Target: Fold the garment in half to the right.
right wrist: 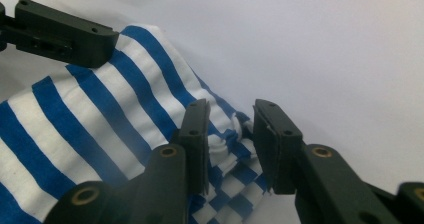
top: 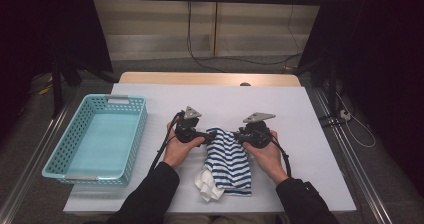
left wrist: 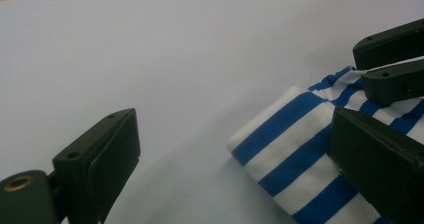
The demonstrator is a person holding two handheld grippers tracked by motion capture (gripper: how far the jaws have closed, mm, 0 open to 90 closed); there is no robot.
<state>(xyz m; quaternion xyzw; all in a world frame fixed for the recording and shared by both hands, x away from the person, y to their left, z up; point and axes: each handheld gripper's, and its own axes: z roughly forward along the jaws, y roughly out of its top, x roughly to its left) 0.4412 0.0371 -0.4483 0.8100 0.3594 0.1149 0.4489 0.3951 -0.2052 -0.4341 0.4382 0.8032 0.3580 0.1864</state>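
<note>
- Two grippers meet at the far end of a striped cloth [top: 229, 159] lying near the table's [top: 300, 134] near edge.
- Left gripper [left wrist: 240, 159]: jaws spread wide, one over the cloth's corner.
- Right gripper [right wrist: 231, 146]: jaws partly closed around a bunched fold, not clamped.
- Basket [top: 60, 156] sits left.

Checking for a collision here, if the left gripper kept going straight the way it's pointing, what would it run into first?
Probably the striped cloth: its folded corner lies just ahead, between the left gripper's open jaws. The right gripper sits farther off along that side, though depth is hard to judge.
</note>
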